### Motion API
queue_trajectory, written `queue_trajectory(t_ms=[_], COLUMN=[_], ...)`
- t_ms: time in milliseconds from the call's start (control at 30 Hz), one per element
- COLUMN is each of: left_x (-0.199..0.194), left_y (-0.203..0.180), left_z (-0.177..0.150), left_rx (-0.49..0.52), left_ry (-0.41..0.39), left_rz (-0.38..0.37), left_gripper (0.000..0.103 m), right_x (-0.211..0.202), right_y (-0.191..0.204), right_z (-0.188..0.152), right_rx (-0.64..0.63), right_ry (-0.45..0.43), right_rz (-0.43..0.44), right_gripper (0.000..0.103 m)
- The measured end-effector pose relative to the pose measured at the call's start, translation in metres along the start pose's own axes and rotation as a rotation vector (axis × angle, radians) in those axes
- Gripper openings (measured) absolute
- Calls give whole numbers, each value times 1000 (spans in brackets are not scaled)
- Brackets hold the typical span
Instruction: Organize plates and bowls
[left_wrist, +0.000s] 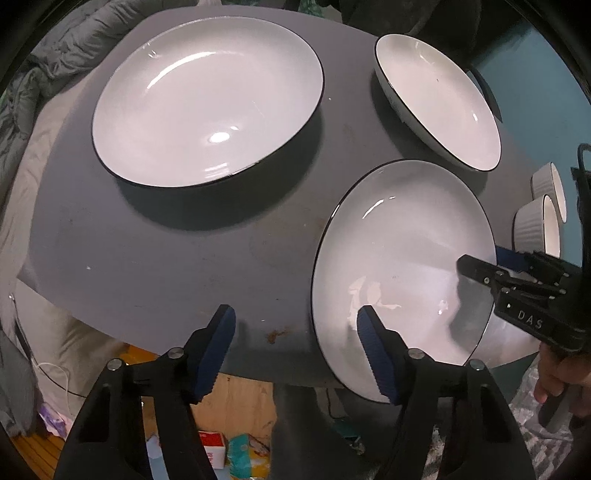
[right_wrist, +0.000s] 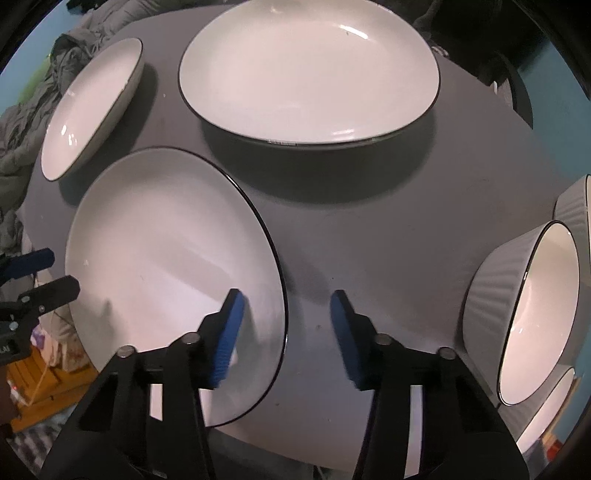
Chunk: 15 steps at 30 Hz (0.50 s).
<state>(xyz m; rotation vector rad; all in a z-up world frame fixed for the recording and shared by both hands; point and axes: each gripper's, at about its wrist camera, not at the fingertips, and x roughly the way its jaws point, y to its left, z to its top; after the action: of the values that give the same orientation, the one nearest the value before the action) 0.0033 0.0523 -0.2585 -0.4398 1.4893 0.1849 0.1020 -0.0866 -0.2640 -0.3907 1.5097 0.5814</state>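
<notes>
Plates (left_wrist: 207, 103) and bowls (right_wrist: 532, 314) lay separate on the grey tabletop (left_wrist: 147, 258), none stacked, so sorting had barely begun. Left gripper (left_wrist: 295, 350) and right gripper (right_wrist: 286, 339) straddled opposite rims of the nearest plate (right_wrist: 166, 258), fingers (right_wrist: 229, 332) apart, not yet clamping.

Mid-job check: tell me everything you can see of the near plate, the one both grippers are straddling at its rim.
The near plate is white, glossy, ceramic-looking, with a thin dark rim line and a shallow well. It is empty, though the left wrist view shows pale smears inside. It lies flat on the grey table, its near edge overhanging. The left gripper straddles one side of the rim, one pad above the well; the right gripper straddles the opposite side. Pad contact is not clear. It stands apart from the other dishes.
</notes>
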Motion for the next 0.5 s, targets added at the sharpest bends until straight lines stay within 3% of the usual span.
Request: queue_trajectory(t_ms=[67,133,200,333,500], left_x=[1,3,6,11,14], left_y=[0,0,0,-3,-10], left_z=[0,2,4,4,2], left_rx=[-5,-11,-18,-8,10], left_ry=[5,10,26,56,70], left_rz=[-2,-5,-14,-27,-41], left_gripper=[65,60,53,33,26], right_x=[-1,-2,-3,-2,-5], right_y=[-3,-6,-8,-16,-17], right_z=[0,-1,0,2,9], right_rx=[2,1,-1,-3,26], right_ry=[1,2,5,13,35], right_rz=[14,40,61,83,126], right_gripper=[44,32,27,26,26])
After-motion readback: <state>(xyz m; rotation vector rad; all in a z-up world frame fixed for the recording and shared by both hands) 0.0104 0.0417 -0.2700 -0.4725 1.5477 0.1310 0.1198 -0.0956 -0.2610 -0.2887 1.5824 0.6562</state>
